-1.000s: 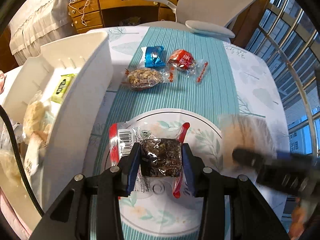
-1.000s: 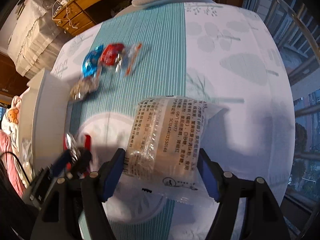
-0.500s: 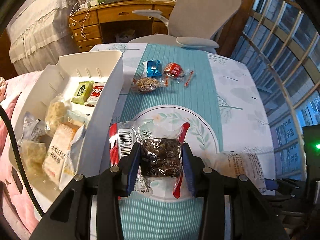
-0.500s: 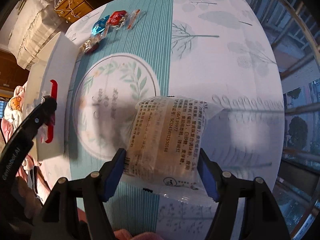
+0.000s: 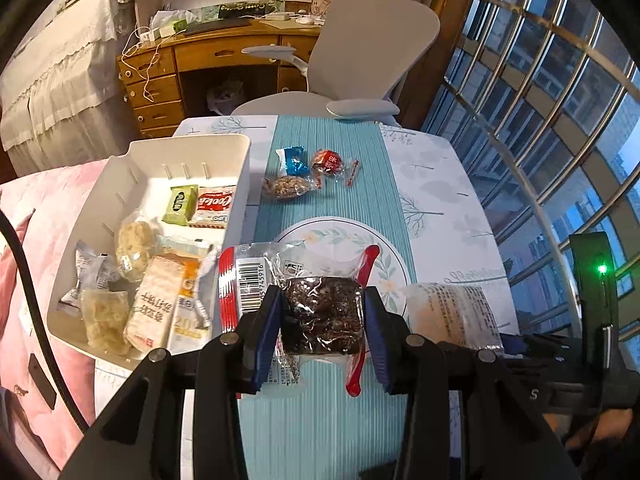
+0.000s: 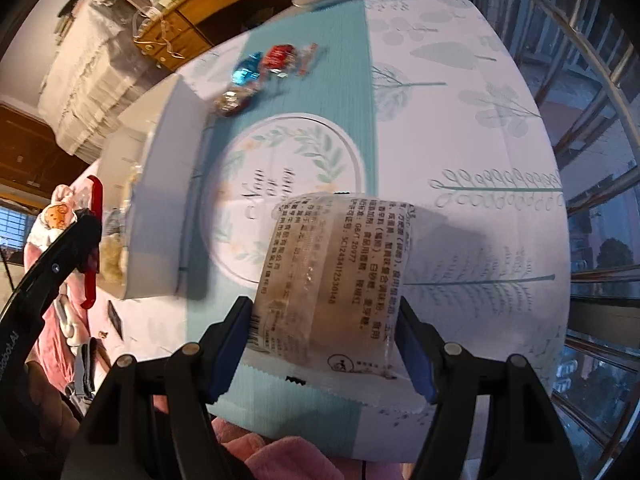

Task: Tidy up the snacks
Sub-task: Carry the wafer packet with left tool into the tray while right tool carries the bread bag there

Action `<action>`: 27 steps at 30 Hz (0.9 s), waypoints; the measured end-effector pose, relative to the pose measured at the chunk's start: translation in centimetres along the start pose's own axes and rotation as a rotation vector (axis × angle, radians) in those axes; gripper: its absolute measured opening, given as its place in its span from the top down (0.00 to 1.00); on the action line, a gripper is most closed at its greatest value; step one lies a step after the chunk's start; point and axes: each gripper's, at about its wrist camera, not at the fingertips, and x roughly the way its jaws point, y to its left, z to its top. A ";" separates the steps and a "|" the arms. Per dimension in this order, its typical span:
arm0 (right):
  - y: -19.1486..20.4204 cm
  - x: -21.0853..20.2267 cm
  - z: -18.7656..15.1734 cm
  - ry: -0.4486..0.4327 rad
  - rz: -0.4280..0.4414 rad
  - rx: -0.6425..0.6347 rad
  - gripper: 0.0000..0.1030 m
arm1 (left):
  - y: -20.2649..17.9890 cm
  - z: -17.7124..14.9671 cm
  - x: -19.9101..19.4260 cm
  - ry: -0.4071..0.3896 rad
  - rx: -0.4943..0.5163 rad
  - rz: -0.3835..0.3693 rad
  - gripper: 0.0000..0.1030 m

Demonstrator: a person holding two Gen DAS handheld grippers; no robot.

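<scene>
Two packets are in hand, both above the table [image 5: 436,184] and near the white bin [image 5: 132,168]. Left gripper [image 5: 323,322] is clamped on the dark cake [image 5: 324,312] inside its clear wrapper; the pads press the cake body from both sides, while the red-edged film and barcode flap hang loose toward the bin. Right gripper [image 6: 325,342] is clamped on the pale packet [image 6: 336,280], jaws set wide across its width, pads at its lower part, printed face up; it hangs away from the bin, over the cloth beyond the plate print. Both packets appear light. The film is probably slick and gives no firm hold, so grip belongs on the solid contents, not on the sealed margins, which would likely fold and slip. The dark cake looks soft and crumbly: firm pressure may crush it. The pale packet looks cushioned with air and may squirm if squeezed near one end; a hold across its middle is safer. Three small sweets lie on the teal runner beyond the bin's far corner: a blue sweet [image 5: 294,160], a red sweet [image 5: 328,162] and a nut bar [image 5: 286,188]. The bin already holds several packets, so free space appears limited to its far end.
</scene>
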 end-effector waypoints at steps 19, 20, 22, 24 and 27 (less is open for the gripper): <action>12.2 -1.0 -0.6 -0.243 0.084 0.028 0.32 | 12.1 3.1 -2.3 0.073 0.081 -0.127 0.62; 12.9 -0.9 -0.5 -0.252 0.085 0.032 0.32 | 12.9 3.4 -2.3 0.074 0.092 -0.130 0.62; 14.1 -0.7 -0.5 -0.266 0.090 0.038 0.32 | 14.0 3.8 -2.3 0.076 0.113 -0.135 0.62; 15.4 -0.3 -0.3 -0.283 0.097 0.045 0.32 | 15.1 4.2 -2.2 0.077 0.130 -0.147 0.62; 17.2 0.4 0.0 -0.307 0.107 0.058 0.32 | 16.9 5.0 -2.1 0.082 0.149 -0.162 0.62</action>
